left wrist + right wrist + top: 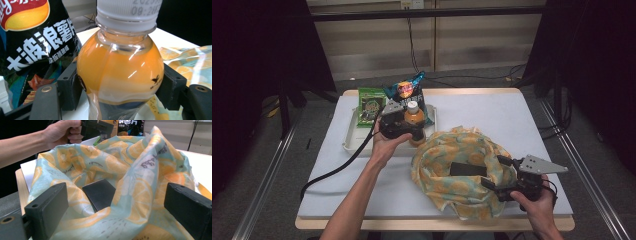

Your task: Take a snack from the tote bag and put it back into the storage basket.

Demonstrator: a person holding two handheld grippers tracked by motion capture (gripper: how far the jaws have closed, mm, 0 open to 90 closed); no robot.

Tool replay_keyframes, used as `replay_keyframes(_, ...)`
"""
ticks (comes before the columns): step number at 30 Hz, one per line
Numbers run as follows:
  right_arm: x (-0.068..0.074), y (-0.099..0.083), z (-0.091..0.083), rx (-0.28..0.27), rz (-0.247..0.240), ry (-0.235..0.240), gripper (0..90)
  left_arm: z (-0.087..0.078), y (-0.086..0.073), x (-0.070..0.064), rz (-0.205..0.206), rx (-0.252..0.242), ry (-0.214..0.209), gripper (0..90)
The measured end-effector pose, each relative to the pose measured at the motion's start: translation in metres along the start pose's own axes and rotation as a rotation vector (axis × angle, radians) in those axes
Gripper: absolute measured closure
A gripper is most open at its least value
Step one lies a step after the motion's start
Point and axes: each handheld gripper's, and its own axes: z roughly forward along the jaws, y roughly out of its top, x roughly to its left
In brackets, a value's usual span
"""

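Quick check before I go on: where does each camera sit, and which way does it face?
High view: above the person's side, facing forward and down on the table; both forearms show.
Left gripper view: rides the left claw, facing the juice bottle it clamps; black jaws show.
Right gripper view: rides the right claw, facing the orange-print bag; open jaws show.
Shared: bottle, bag and chip packet recur across views.

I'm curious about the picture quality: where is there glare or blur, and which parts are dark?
Left gripper view: white glare streaks on the juice bottle; its cap is soft, cut off at the top. Right gripper view: the near tongs are slightly blurred, the cloth bag evenly lit. High view: table bright, surroundings black.
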Motion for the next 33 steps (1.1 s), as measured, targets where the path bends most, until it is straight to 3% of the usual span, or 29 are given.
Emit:
replay_keyframes(15, 0.0, 0.0, -0.001, 0.0, 0.0, -0.003, 4.8, 0.009, -0.016, -0.004, 0.024, -0.012, 0.026, 30.9)
replay_keyframes(20, 0.0, 0.0, -0.001, -0.002, -0.002, -0.003, 4.8, 0.004, -0.015, -0.005, 0.04, 0.03, 0.027, 30.6)
replay_keyframes(22, 0.0, 0.0, -0.001, -0.003, -0.002, -0.002, 4.8, 0.004, -0.015, -0.005, 0.025, 0.027, 0.016, 30.4)
replay_keyframes(30, 0.0, 0.0, -0.001, -0.002, -0.006, -0.003, 4.7, 0.001, -0.012, -0.004, 0.036, 0.05, -0.015, 29.4)
replay_keyframes(33, 0.0, 0.0, -0.002, -0.004, -0.003, -0.006, 4.8, -0.001, -0.012, -0.004, 0.031, 0.055, -0.019, 22.5)
